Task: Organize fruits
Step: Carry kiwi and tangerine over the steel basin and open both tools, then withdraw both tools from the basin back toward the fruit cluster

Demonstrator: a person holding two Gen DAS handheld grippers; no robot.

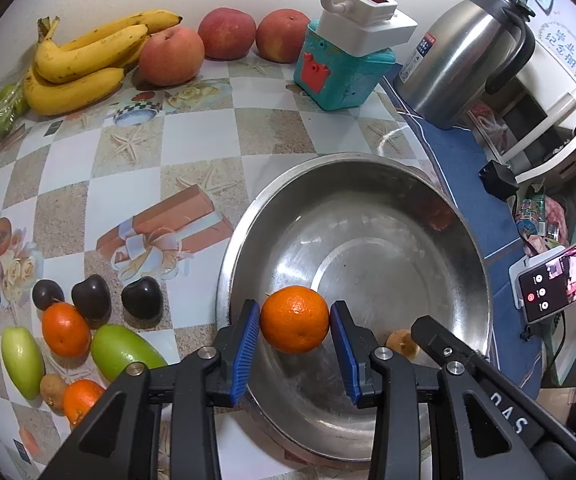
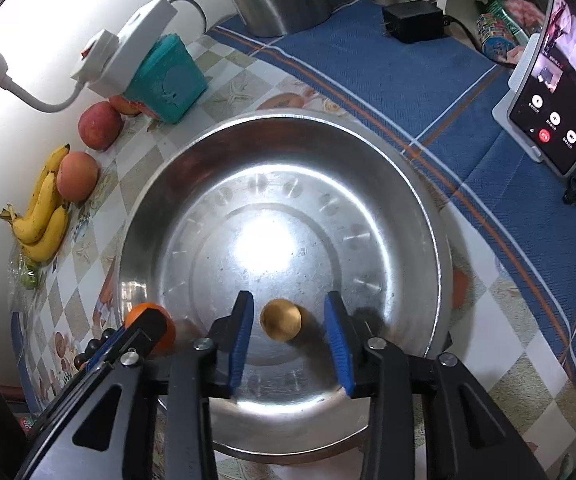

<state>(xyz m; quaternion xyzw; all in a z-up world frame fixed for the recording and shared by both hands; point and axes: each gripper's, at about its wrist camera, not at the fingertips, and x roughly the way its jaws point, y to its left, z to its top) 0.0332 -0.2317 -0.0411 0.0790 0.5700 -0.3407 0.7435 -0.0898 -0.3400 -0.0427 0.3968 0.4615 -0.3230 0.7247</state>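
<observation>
The round orange tangerine [image 1: 294, 319] is pinched between the left gripper [image 1: 294, 334] fingers above the steel basin [image 1: 464, 240]. The small tan fruit [image 2: 280, 320] lies in the basin between the spread right gripper [image 2: 288, 336] fingers, untouched.

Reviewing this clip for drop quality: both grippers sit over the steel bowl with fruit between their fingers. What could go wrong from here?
1. The orange still touches the left gripper's pads near the steel bowl's rim; opening there, it may roll along the curved wall or stick to a pad.
2. The small brown fruit lies loose between the right gripper's open fingers; lifting out could nudge it.
3. The two grippers stand close and may bump.
</observation>
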